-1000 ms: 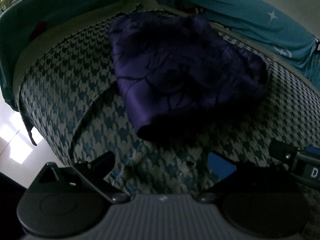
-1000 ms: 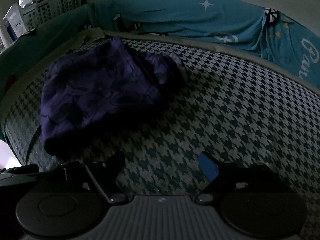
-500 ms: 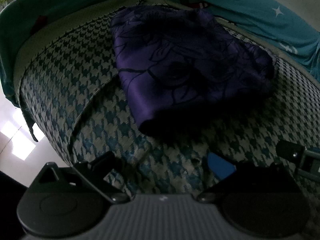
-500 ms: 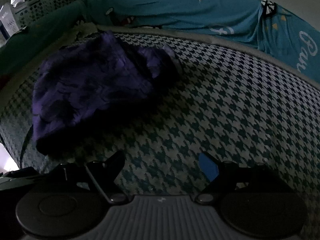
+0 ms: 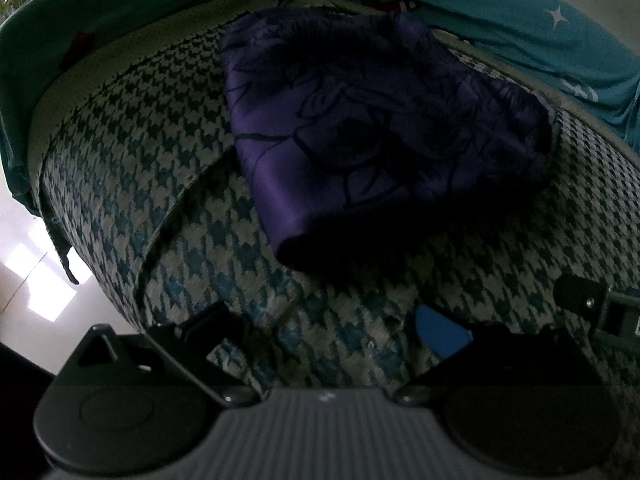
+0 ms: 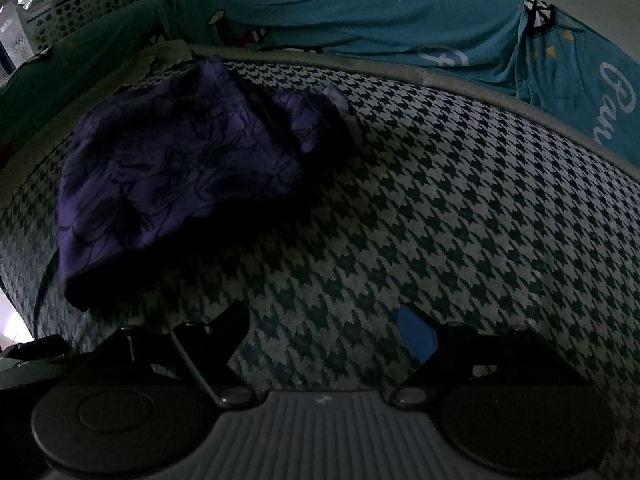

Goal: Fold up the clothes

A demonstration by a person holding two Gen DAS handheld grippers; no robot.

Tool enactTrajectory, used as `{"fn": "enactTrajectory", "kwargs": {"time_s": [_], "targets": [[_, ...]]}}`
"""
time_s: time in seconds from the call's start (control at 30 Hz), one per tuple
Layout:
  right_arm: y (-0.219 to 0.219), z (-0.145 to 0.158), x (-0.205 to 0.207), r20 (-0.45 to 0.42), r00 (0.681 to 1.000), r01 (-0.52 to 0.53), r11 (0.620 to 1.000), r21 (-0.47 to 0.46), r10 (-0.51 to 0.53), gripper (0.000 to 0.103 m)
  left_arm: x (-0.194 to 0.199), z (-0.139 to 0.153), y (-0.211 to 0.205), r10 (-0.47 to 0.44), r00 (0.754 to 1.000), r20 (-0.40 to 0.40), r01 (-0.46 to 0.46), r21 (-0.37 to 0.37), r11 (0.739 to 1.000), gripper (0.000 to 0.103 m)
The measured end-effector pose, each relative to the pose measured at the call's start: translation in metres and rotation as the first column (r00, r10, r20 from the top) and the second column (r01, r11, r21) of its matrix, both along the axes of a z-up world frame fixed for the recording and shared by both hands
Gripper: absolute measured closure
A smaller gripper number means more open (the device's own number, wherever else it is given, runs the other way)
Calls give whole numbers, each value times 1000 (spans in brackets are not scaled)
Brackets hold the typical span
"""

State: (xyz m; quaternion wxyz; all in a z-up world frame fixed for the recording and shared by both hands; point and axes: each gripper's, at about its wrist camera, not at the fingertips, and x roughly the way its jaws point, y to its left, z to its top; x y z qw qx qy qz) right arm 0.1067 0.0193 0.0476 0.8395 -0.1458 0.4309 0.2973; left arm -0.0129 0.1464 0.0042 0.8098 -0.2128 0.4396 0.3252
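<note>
A purple garment with a dark flower print [image 5: 360, 136] lies folded into a thick bundle on a houndstooth-patterned cushion [image 5: 120, 152]. In the right wrist view the same garment [image 6: 172, 168] sits at the upper left, on the cushion [image 6: 440, 200]. My left gripper [image 5: 328, 328] hovers open just in front of the bundle's near edge, nothing between its fingers. My right gripper [image 6: 324, 332] is open too, over bare cushion to the right of the garment. Part of the right gripper [image 5: 592, 304] shows at the right edge of the left wrist view.
A teal cloth with white stars and lettering [image 6: 360, 12] drapes along the back of the cushion. A white perforated basket [image 6: 76, 4] stands at the far left. The cushion's left edge drops to a bright tiled floor [image 5: 36, 276].
Both views have shifted only slightly; the garment sits a little larger and lower in them. It has kept its shape, and both grippers stay open.
</note>
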Motion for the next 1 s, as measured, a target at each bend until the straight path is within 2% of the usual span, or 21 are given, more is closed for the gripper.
{"fn": "enactTrajectory", "kwargs": {"time_s": [1.0], "targets": [[2, -3, 13, -11, 1000, 12, 1000, -13, -12, 21, 6, -1, 6, 6, 1000, -29, -7, -31, 999, 0]]}}
